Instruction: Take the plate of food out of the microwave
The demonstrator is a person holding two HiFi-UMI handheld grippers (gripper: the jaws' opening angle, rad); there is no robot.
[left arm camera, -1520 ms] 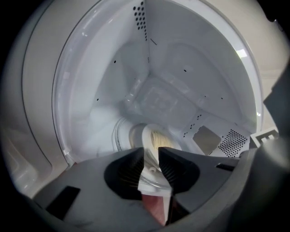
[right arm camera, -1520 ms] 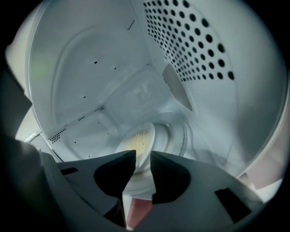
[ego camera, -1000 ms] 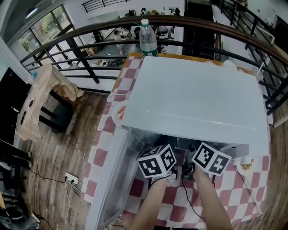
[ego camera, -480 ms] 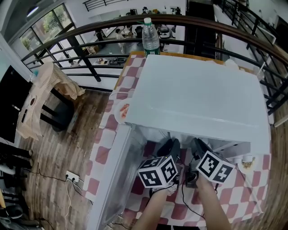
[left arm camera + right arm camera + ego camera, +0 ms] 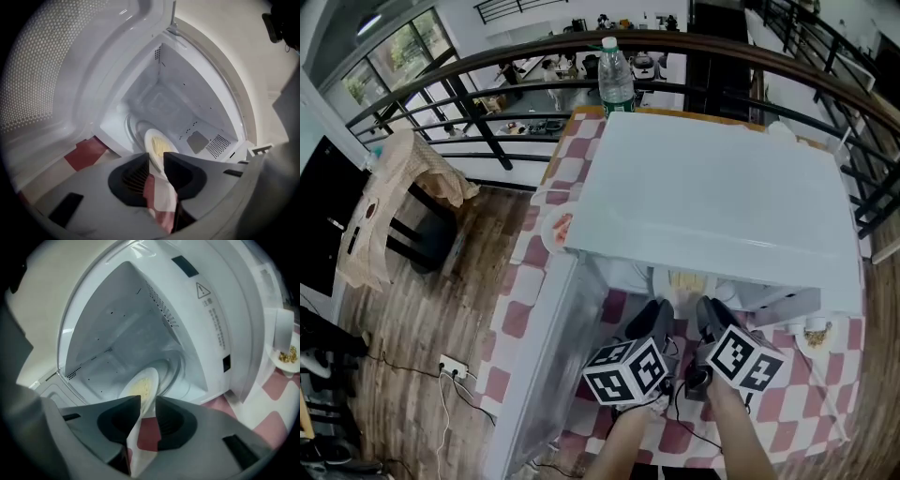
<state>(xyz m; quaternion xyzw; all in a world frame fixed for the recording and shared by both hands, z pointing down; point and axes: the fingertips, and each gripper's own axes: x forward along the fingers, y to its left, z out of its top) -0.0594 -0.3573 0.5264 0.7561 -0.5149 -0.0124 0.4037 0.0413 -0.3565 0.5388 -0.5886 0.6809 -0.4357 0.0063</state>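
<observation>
A white plate (image 5: 686, 280) with pale yellow food shows at the mouth of the open white microwave (image 5: 703, 187), half under its top. My left gripper (image 5: 659, 307) has the plate (image 5: 159, 144) by its near rim, jaws pressed on either side in the left gripper view (image 5: 155, 161). My right gripper (image 5: 704, 307) sits close beside it on the same rim. In the right gripper view the plate (image 5: 140, 385) stands edge-on between the jaws (image 5: 148, 399); these jaws are opening, and the pads still touch the rim.
The microwave door (image 5: 534, 375) hangs open to the left, over the red-checked tablecloth (image 5: 511, 319). A water bottle (image 5: 616, 75) stands behind the microwave. A small dish with crumbs (image 5: 814, 333) lies right of it and another plate (image 5: 553, 230) left. A railing (image 5: 487, 66) runs beyond.
Both grippers have drawn back toward me. The plate, hidden under the microwave's top a second ago, now shows at the opening's front edge.
</observation>
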